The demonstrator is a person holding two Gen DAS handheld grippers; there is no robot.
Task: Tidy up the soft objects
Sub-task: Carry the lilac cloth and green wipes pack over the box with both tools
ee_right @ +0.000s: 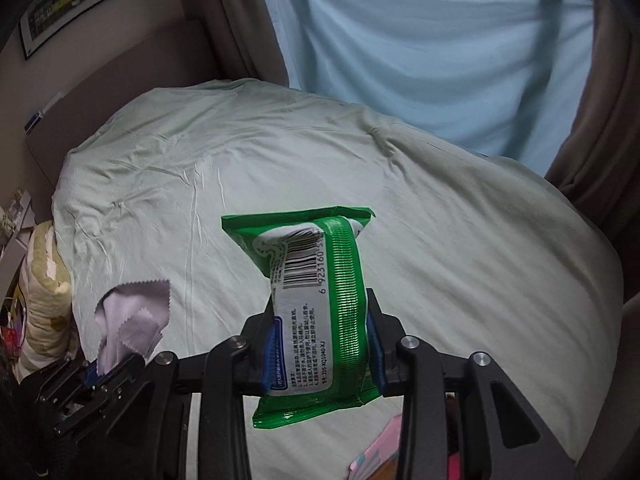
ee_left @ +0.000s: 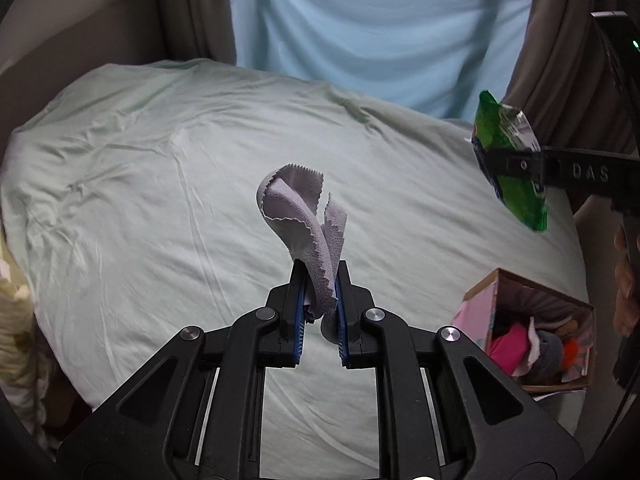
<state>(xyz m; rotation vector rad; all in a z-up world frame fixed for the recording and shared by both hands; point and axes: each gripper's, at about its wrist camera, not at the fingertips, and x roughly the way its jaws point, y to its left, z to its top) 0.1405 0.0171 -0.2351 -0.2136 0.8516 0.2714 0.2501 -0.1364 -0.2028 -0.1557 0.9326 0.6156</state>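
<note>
Pale green bedsheet (ee_left: pixel 160 200) below, left gripper (ee_left: pixel 320 280) pinches the limp, featherlight grey cloth (ee_left: pixel 300 208) mid-frame by a fold, while right gripper (ee_right: pixel 320 344) clamps the squashy, slippery green wipes pack (ee_right: pixel 316 300) across its middle.

Left wrist camera: above bed (ee_left: pixel 160 160), angled down along its tongs (ee_left: pixel 320 276). Right wrist camera: likewise, alongside. Shared: bed, curtain (ee_left: pixel 360 32), box (ee_left: pixel 532 328), each other's tongs.
</note>
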